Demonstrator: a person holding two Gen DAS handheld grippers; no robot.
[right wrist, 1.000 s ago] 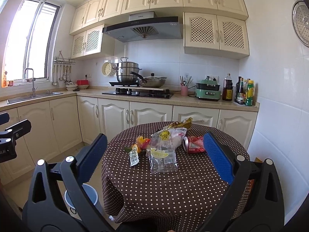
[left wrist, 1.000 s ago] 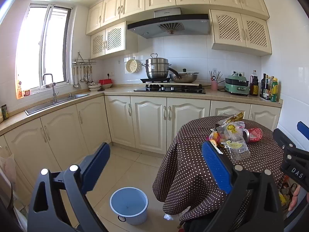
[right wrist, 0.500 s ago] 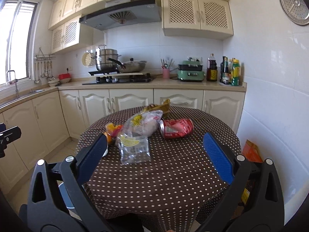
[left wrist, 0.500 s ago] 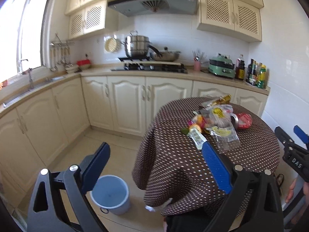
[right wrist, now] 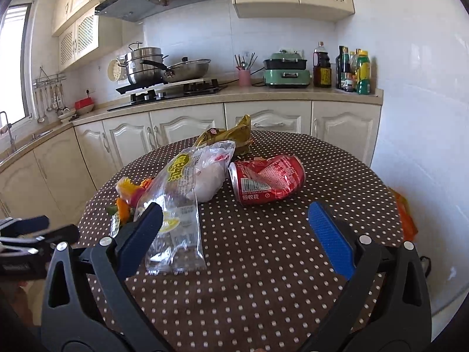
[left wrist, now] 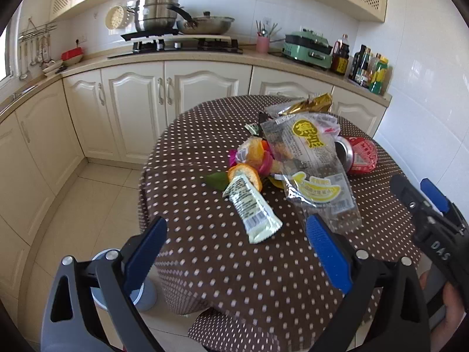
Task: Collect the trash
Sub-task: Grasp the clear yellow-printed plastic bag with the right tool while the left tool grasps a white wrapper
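Left gripper [left wrist: 236,242]: jaws spread wide, nothing in them, poised over the near side of the table and lined up on the pale green wrapper [left wrist: 252,209], which looks the likely first pick.
Right gripper [right wrist: 234,228]: also wide open and empty, aimed at the red can [right wrist: 266,179], which lies dented on its side just ahead.
Trash: all heaped near the middle of the table: clear plastic bag [left wrist: 310,158], orange peel [left wrist: 244,174], gold packet [right wrist: 231,136], the can touching the bag's far end.
Why so: my guess is both tools are held open low over the heap so each can close on its own piece.
Bucket [left wrist: 142,292]: blue, on the floor to the left of the table, half hidden behind the left gripper; probably the drop spot.
Surface: round table [right wrist: 263,264] under a brown dotted cloth, soft, so thin wrappers may need a scooping pinch.
Room: cream kitchen cabinets, hob with pots, bottles on the counter.
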